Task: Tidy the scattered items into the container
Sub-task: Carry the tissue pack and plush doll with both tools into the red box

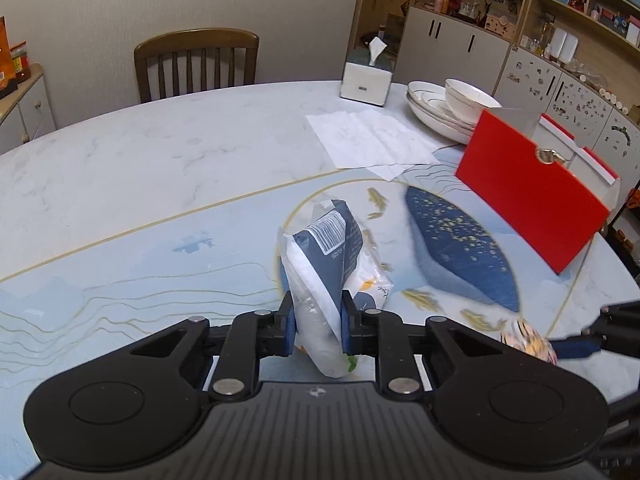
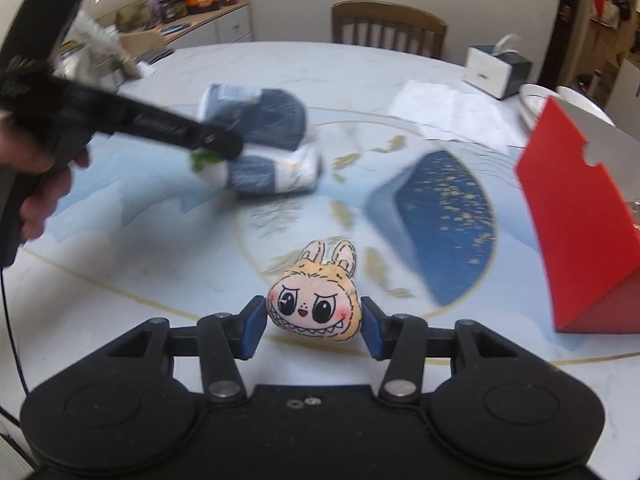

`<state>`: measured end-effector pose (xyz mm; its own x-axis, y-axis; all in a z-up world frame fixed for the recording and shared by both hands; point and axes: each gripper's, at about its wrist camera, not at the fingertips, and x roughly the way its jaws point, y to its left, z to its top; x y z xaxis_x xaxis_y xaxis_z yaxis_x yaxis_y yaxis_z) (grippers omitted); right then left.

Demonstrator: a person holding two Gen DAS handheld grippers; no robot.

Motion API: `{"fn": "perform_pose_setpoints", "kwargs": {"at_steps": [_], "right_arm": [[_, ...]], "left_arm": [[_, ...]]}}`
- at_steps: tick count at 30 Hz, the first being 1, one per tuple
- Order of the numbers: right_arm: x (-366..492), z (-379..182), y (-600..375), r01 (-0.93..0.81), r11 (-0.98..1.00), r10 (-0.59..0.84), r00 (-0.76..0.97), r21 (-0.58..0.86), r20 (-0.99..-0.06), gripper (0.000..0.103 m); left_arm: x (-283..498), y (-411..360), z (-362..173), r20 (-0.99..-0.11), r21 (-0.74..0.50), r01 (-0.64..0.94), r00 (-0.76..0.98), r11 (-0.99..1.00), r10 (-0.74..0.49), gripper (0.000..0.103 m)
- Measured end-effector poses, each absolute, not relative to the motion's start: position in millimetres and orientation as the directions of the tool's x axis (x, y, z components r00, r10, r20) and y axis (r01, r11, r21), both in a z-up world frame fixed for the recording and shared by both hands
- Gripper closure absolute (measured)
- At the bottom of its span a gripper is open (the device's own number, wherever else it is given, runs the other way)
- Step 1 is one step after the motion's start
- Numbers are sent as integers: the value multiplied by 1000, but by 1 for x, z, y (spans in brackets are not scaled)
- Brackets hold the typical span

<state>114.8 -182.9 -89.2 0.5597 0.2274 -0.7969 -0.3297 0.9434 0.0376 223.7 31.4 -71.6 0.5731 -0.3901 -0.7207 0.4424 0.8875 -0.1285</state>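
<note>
Tissue packs (image 1: 320, 280), blue and white, pinched between the pads of the left gripper (image 1: 318, 322), left of the red box (image 1: 532, 192) on the marble table (image 1: 140, 168). Plush toy face (image 2: 314, 306) low between the parted fingers of the right gripper (image 2: 314, 326), contact unclear, also left of the red box (image 2: 576, 216).

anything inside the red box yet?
Cannot tell. The red box shows only its outer wall and white rim; its interior is hidden in both views. A gold-toned object peeks through the rim notch, unidentifiable.
</note>
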Motion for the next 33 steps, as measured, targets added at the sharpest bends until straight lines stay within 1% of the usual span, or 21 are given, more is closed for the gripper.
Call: {"fn": "perform_pose_setpoints", "kwargs": {"at_steps": [5, 13, 26, 33], "right_arm": [[117, -76, -206, -298, 953, 222, 589, 47, -777, 55], [125, -55, -239, -265, 961, 234, 627, 79, -743, 55], [131, -22, -293, -204, 976, 204, 699, 83, -685, 55], [138, -13, -330, -165, 984, 170, 723, 73, -669, 55]], "left_arm": [[209, 13, -60, -709, -127, 462, 576, 878, -406, 84], [194, -12, -40, -697, -174, 474, 560, 863, -448, 84], [184, -50, -10, -658, -206, 490, 571, 847, -491, 84], [180, -85, 5, -627, -205, 530, 575, 823, -526, 84]]}}
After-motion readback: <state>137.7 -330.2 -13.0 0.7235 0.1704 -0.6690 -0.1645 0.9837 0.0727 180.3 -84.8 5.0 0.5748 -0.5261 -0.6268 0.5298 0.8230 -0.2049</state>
